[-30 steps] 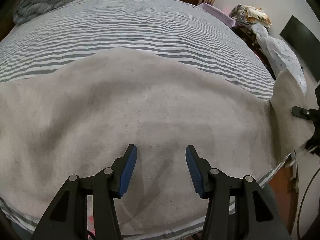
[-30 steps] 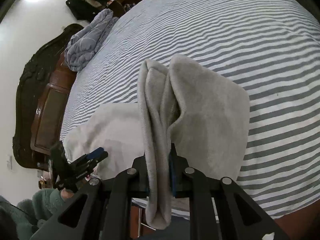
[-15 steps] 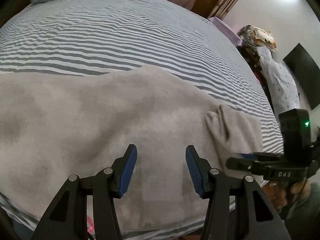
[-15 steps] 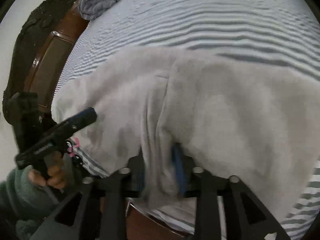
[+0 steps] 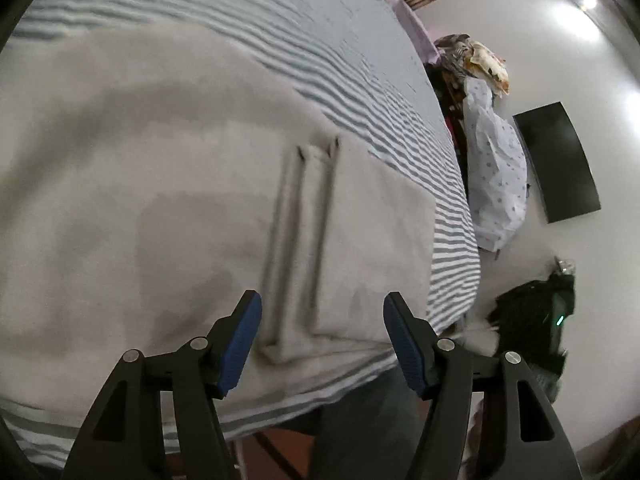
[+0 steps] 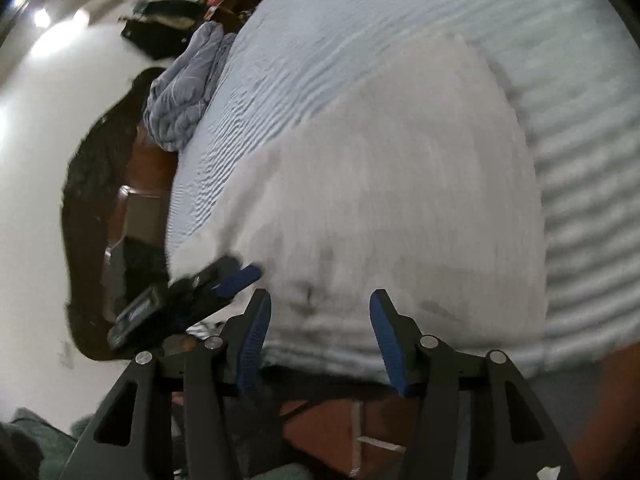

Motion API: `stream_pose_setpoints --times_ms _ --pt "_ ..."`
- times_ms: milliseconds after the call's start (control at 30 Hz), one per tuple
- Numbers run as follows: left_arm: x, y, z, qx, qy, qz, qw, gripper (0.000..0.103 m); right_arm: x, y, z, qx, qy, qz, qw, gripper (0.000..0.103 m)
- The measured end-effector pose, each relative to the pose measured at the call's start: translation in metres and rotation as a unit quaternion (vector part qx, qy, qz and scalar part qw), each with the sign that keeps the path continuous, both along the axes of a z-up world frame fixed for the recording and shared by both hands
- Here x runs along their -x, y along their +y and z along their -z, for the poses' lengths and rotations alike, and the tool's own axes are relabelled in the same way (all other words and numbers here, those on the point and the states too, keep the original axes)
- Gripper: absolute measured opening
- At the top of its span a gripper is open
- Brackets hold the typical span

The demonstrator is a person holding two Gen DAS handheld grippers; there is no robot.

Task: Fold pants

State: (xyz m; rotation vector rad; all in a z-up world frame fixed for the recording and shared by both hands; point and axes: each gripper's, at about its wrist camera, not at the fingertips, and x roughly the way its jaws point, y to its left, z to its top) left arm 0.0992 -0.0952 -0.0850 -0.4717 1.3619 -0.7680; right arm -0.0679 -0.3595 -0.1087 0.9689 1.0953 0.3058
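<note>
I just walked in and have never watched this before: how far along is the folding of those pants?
One fold looks done: the grey pants lie doubled on the striped bed, with layered edges showing near the front. In hand, nothing: the right gripper has just been opening and its jaws stand clear of the cloth; the left gripper has also been opening, with nothing between its jaws. Left to do: probably another fold, since the pants are spread wide.

Striped bed (image 5: 360, 80), white wall (image 5: 560, 40).

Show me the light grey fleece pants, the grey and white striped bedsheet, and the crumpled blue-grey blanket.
light grey fleece pants (image 5: 168, 208), left wrist view, flat middle.
grey and white striped bedsheet (image 5: 280, 12), left wrist view, bare part beyond pants.
crumpled blue-grey blanket (image 6: 188, 88), right wrist view, middle folds.
</note>
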Motion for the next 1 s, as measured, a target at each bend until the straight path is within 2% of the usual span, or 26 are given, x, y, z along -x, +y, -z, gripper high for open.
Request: stream_pose_setpoints --times_ms 200,267,367,400,467,533,633,733,867,1000 --pt "-0.004 -0.017 0.023 -0.004 0.056 -0.021 0.9982 0.064 0.005 0.017 0.033 -0.088 0.014 0.019 0.996 0.050" --pt "-0.006 -0.021 0.028 0.003 0.071 -0.033 0.9969 0.064 0.001 0.026 0.039 -0.094 0.021 0.012 0.995 0.050" --pt "-0.008 -0.028 0.024 -0.003 0.068 -0.035 0.9971 0.062 -0.001 0.031 0.044 -0.097 0.017 0.016 0.995 0.050" --pt "-0.008 -0.031 0.022 -0.008 0.062 -0.035 0.9974 0.056 0.000 0.029 0.046 -0.104 0.017 0.021 0.994 0.050" --pt "-0.007 -0.037 0.019 -0.045 0.046 -0.035 0.9974 0.026 0.003 0.024 0.049 -0.116 0.016 0.036 0.993 0.050" --pt "-0.007 -0.035 0.021 -0.043 0.047 -0.036 0.9973 0.014 0.006 0.020 0.052 -0.130 0.015 0.055 0.990 0.050" --pt "-0.007 -0.028 0.017 -0.018 0.062 -0.053 0.9965 0.013 0.007 0.021 0.056 -0.153 0.011 0.074 0.985 0.054" --pt "-0.004 -0.031 0.002 -0.019 0.037 -0.046 0.9981 0.013 0.003 0.026 0.062 -0.156 0.023 0.088 0.983 0.057" --pt "-0.004 -0.030 -0.015 0.000 0.022 -0.045 0.9987 0.012 -0.001 0.021 0.068 -0.148 0.028 0.113 0.982 0.057" --pt "-0.009 -0.028 -0.022 0.008 0.018 -0.048 0.9986 0.012 0.012 -0.013 0.064 -0.124 0.015 0.172 0.977 0.057"
